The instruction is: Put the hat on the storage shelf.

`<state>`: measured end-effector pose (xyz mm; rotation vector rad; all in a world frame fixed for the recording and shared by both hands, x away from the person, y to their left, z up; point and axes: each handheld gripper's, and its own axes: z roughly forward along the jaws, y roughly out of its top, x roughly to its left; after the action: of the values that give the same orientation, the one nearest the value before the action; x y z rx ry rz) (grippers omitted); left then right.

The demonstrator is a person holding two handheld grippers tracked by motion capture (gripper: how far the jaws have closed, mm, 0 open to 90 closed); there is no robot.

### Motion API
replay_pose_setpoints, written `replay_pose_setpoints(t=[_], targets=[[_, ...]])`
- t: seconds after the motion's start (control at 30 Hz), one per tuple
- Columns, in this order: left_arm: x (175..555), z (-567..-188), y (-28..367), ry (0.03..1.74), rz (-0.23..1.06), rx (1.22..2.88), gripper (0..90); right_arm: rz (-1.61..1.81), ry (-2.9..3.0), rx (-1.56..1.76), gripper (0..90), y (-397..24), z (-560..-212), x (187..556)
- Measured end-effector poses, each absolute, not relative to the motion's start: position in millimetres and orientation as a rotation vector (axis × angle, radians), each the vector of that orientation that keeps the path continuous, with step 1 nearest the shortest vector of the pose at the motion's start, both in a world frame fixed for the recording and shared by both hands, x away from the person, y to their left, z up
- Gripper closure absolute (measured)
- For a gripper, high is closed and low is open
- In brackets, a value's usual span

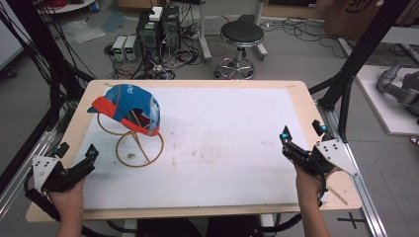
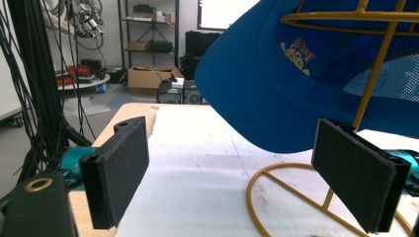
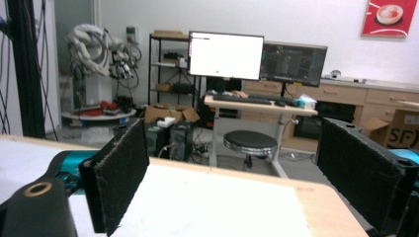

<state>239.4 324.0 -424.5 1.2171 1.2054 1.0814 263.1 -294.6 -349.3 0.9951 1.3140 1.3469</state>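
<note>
cap (image 1: 129, 104) on stand, near left tool (image 1: 77, 155)

Lab/workshop w/ grey concrete floor (image 1: 296, 54), cables strewn across it. Light wood table (image 1: 316, 118) w/ white sheet (image 1: 232, 133) on top, black metal frame posts (image 1: 363, 54) at both sides. Beyond the far edge: black round stool (image 1: 241, 34) on chrome base, two PC towers (image 1: 159, 27) & small grey boxes (image 1: 124, 48) on the floor. White back wall (image 3: 306, 19) w/ red poster (image 3: 389, 17). Desk (image 3: 259, 104) w/ two monitors (image 3: 226, 55), one lit white, one dark. Metal shelf rack (image 3: 165, 69), cardboard boxes (image 3: 170, 113), wood cabinets (image 3: 375, 98) along wall. Even indoor light.
</note>
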Motion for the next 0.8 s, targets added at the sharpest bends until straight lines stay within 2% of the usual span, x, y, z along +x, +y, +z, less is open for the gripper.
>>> replay_pose_setpoints(t=[0.4, 0.8], targets=[[240, -424, 322, 1.202, 1.08, 1.214, 15.0, 1.29, 1.329, 1.078, 12.9, -313, -387, 265], [242, -425, 321, 1.201, 1.076, 1.222, 15.0, 1.301, 1.318, 1.082, 12.9, -313, -390, 265]])
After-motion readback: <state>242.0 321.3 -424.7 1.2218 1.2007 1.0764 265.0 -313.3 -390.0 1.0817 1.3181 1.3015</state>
